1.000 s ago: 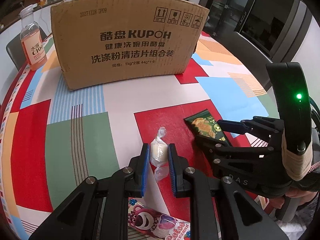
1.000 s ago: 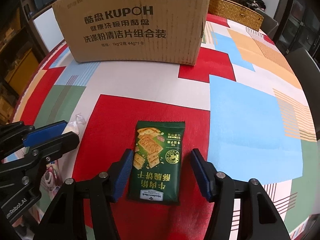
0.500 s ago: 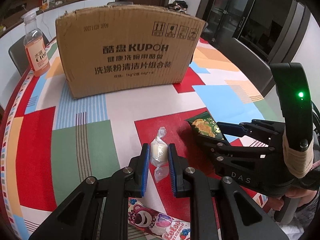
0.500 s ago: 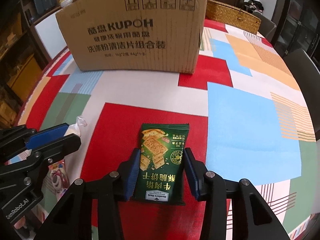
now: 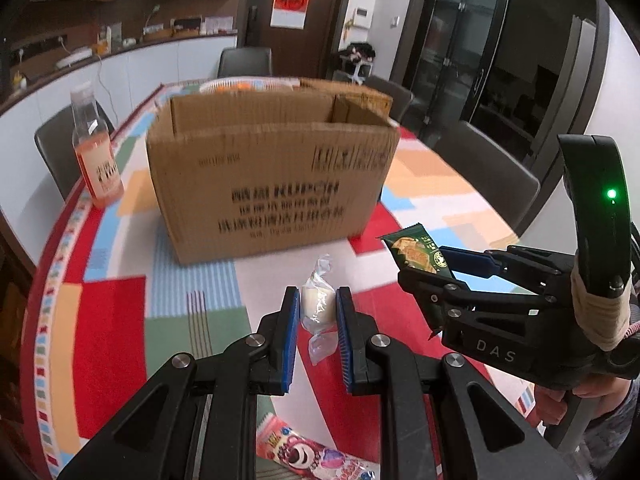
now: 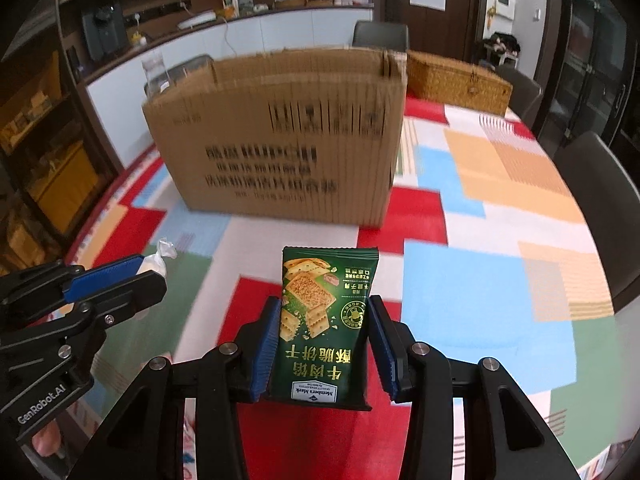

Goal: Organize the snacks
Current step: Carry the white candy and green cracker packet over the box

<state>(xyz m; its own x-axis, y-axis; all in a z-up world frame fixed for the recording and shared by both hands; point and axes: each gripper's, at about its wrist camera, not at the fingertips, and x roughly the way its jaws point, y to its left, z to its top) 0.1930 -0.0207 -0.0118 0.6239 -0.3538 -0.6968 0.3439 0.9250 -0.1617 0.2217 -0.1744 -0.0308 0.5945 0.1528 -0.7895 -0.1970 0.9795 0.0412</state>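
White wrapped candy (image 5: 317,307) between left hand-held gripper (image 5: 318,312) pads

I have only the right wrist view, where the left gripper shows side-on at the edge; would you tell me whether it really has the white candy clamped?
Observer: Yes. The left wrist view shows the left gripper shut on the white wrapped candy, with both pads against it.
Operator: Thank you. Is any snack lying on the table near it?
Observer: A pink bear-printed packet lies on the table, at the bottom edge of that view.
Operator: And is the box open on top?
Observer: Yes, the cardboard box is open, and its inner wall is visible.
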